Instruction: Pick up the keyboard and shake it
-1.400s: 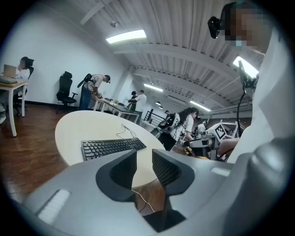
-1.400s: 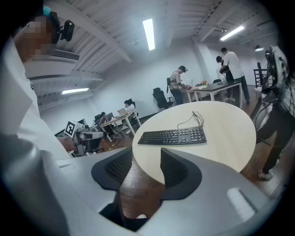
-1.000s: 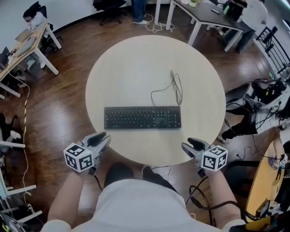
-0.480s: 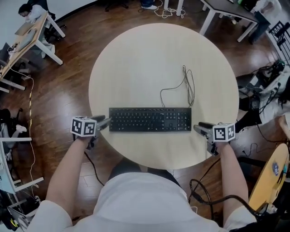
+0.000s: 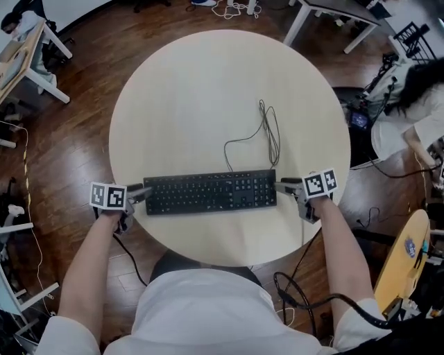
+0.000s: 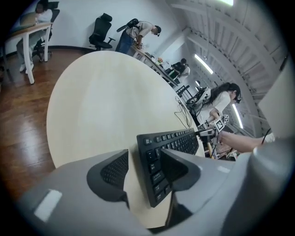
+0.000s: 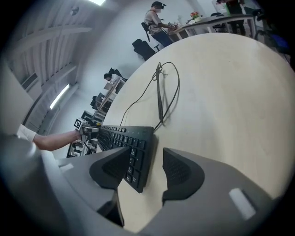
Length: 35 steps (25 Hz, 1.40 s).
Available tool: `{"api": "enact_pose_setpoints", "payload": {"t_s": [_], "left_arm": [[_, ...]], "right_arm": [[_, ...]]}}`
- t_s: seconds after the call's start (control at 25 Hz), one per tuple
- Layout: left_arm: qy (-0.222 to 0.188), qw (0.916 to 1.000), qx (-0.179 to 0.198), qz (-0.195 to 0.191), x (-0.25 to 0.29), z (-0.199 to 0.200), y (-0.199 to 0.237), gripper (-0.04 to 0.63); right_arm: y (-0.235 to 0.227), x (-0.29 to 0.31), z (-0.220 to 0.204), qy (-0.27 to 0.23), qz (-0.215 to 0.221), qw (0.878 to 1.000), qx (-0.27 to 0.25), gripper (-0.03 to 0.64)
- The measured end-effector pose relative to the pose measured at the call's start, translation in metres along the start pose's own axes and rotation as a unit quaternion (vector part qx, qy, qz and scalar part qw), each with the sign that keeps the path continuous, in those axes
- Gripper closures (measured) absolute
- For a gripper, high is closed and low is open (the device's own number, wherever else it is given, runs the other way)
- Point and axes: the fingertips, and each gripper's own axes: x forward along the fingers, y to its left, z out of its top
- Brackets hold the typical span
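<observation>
Nearest the person, the left gripper and the right gripper, each bearing a cube of black-and-white square markers, have their jaws opening, spread around the short ends of the black keyboard without pinching it; the key legends are too small to read. The keyboard lies near the front edge of a round, pale, matt table, its thin dark cable looped behind. Beyond are a glossy dark plank floor and white-legged desks.

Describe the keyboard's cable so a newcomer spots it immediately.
On the round beige table, a black keyboard lies near the person's edge. From its far side a thin black cable runs away in a loose loop, the only slender line on the tabletop.
</observation>
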Motion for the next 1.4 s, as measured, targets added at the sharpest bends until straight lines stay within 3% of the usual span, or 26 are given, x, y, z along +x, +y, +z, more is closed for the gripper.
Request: {"api": "enact_pose_setpoints", "payload": {"t_s": [0.16, 0.44, 0.6, 0.8, 1.12, 1.4], "left_arm": [[-0.003, 0.9995, -0.026, -0.016, -0.005, -0.002, 0.000, 0.377], [0.013, 0.9977, -0.037, -0.055, 0.002, -0.005, -0.010, 0.378], [0.036, 0.9938, -0.049, -0.092, 0.009, -0.014, -0.023, 0.416], [0.018, 0.9906, -0.088, -0.103, 0.007, -0.012, -0.019, 0.474], [0.024, 0.9901, -0.084, -0.110, 0.007, -0.009, -0.019, 0.476], [0.019, 0.9897, -0.054, -0.131, 0.002, 0.001, -0.028, 0.486]], "right_arm": [[-0.003, 0.009, 0.000, 0.010, 0.020, 1.000, 0.021, 0.392], [-0.002, 0.004, -0.003, 0.019, 0.036, 0.999, 0.034, 0.414], [0.009, 0.016, -0.008, 0.029, 0.049, 0.998, 0.032, 0.441], [0.010, 0.015, -0.008, 0.014, 0.056, 0.997, 0.050, 0.489], [0.009, 0.014, -0.009, 0.015, 0.050, 0.997, 0.061, 0.499], [0.016, 0.005, -0.007, 0.000, 0.060, 0.998, 0.031, 0.508]]}}
